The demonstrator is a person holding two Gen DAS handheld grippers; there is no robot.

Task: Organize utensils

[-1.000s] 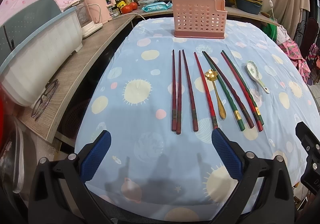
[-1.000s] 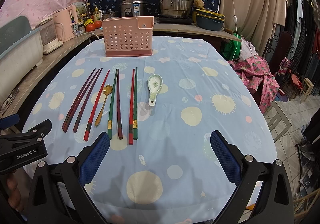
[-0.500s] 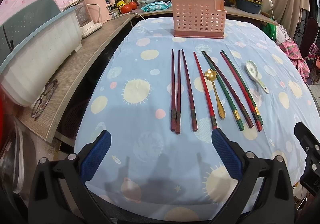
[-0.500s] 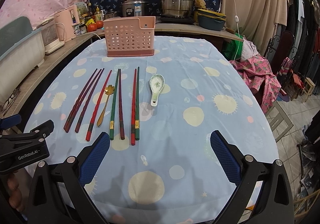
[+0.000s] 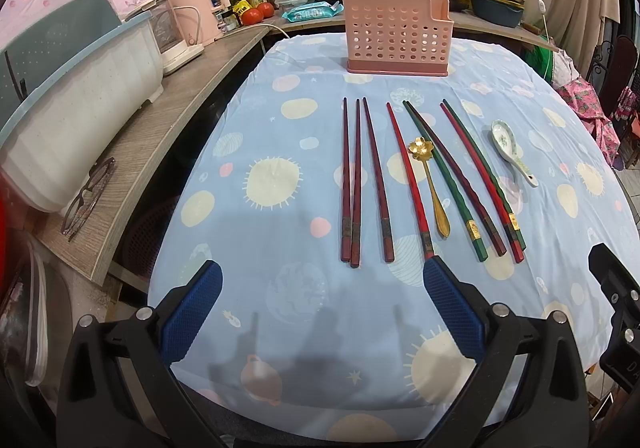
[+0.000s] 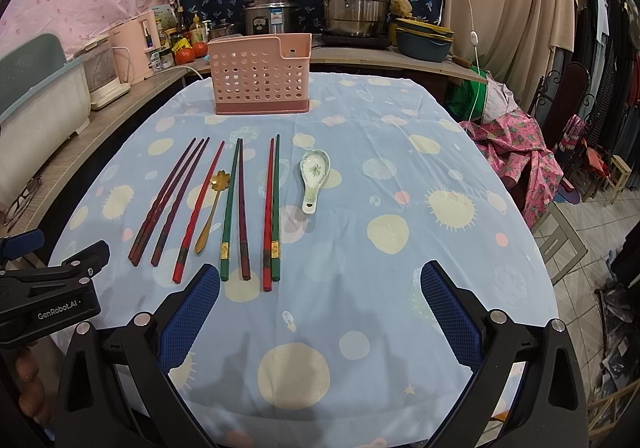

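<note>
A pink perforated utensil holder (image 5: 398, 37) (image 6: 262, 77) stands at the far side of the table. Several chopsticks in dark red (image 5: 356, 183) (image 6: 168, 203), red and green (image 5: 444, 179) (image 6: 272, 207) lie side by side in a row. A gold flower spoon (image 5: 430, 187) (image 6: 211, 207) lies among them. A white ceramic spoon (image 5: 510, 147) (image 6: 314, 177) lies at the right end. My left gripper (image 5: 322, 288) is open and empty, near the handle ends. My right gripper (image 6: 318, 292) is open and empty, just short of the green chopsticks.
The table wears a blue dotted cloth (image 6: 400, 207). A wooden counter (image 5: 160, 135) runs along the left with a white bin (image 5: 72, 127), glasses (image 5: 86, 195) and a pink kettle (image 5: 196, 15). Pots (image 6: 354, 3) stand behind. The left gripper's body (image 6: 48, 296) shows in the right wrist view.
Both grippers have crept slightly forward towards the utensils. Nothing on the table has moved.
</note>
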